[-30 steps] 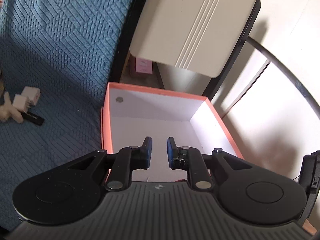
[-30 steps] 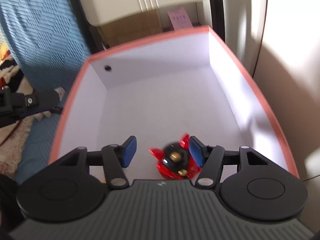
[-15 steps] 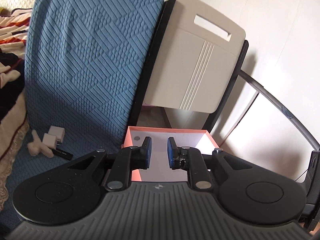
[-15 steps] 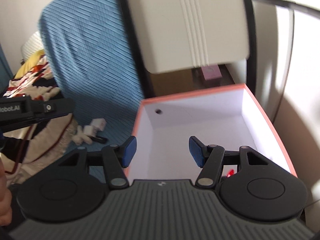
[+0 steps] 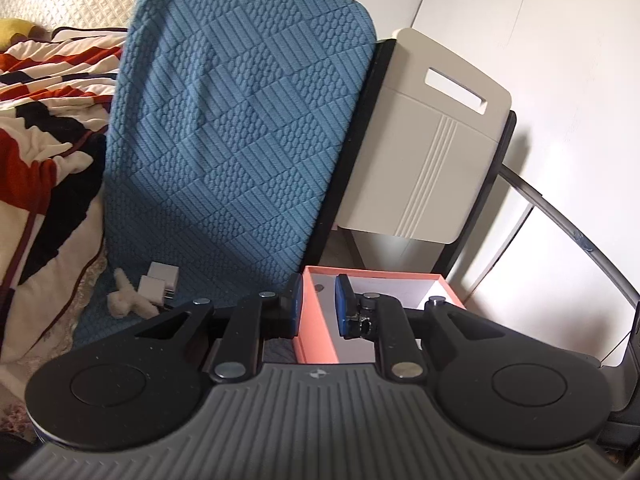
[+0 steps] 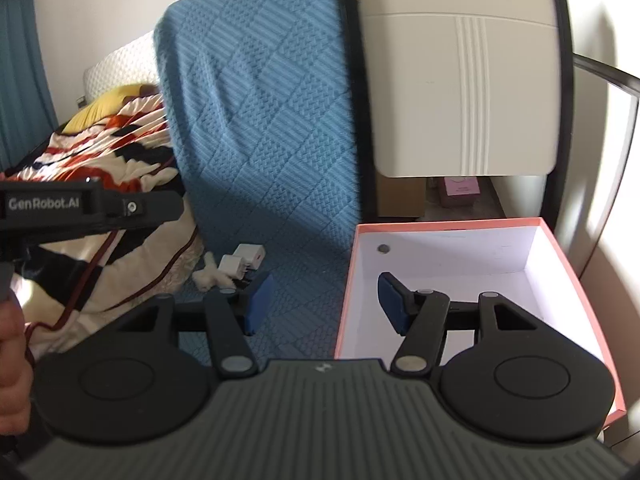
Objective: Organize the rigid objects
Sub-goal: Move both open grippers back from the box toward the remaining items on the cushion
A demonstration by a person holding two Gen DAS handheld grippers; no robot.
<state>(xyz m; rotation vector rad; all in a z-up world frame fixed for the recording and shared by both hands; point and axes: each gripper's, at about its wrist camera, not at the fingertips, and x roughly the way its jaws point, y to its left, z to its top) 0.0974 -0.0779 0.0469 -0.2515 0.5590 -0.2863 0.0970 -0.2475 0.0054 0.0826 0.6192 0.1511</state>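
Observation:
A salmon box with a white inside (image 6: 560,240) stands on the blue blanket; its outer wall (image 5: 316,320) shows right behind my left gripper. My left gripper (image 5: 320,308) hangs above the box's near left corner, shut with nothing held. My right gripper (image 6: 326,306) is open and empty, straddling the box's left wall. Two white chargers (image 6: 242,264) (image 5: 158,286) and a small white plush figure (image 6: 206,278) (image 5: 124,300) lie on the blanket left of the box. What shows of the box floor is bare; the rest is hidden by my gripper.
A blue knitted blanket (image 5: 240,140) runs up a backrest. A beige plastic panel (image 5: 424,140) leans behind the box, with a pink carton (image 6: 460,190) under it. A patterned quilt (image 5: 40,120) lies left. A curved dark rail (image 5: 560,220) passes right. A hand (image 6: 12,340) holds the left gripper's body (image 6: 92,208).
Both grippers rose and drew back from the box. The red toy seen between the right fingers inside the box is no longer in view. The jaws kept their widths.

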